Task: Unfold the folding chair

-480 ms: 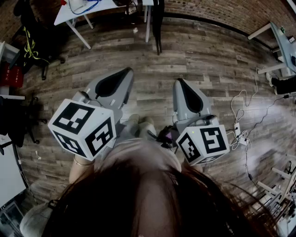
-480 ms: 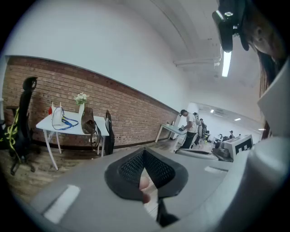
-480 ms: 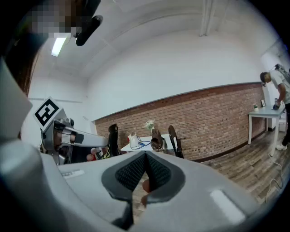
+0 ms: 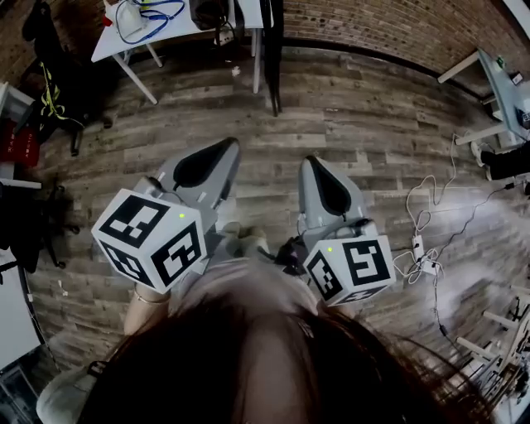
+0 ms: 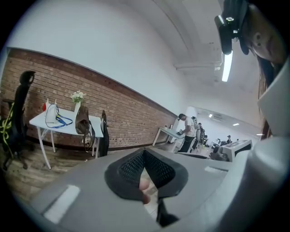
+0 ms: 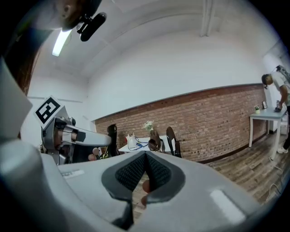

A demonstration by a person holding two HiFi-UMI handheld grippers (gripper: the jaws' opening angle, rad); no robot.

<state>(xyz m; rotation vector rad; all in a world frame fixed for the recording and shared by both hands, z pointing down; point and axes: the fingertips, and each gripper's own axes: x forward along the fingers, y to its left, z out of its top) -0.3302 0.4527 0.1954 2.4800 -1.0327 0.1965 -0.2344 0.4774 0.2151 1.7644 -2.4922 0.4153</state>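
Observation:
The folding chair is black and stands folded against the white table by the brick wall, far ahead of me. It also shows as a dark upright shape, the chair in the left gripper view and the chair in the right gripper view. My left gripper and right gripper hang side by side over the wooden floor, well short of the chair. In both gripper views the left gripper and right gripper have their jaws shut with nothing between them.
On the white table lie a white bag with a blue cable, a brown bag and a vase of flowers. A black office chair stands left. Cables and a power strip lie on the floor right. A person stands at a far desk.
In the head view both grippers sit a little lower and more of the far table shows at the top. Both stay shut and empty.

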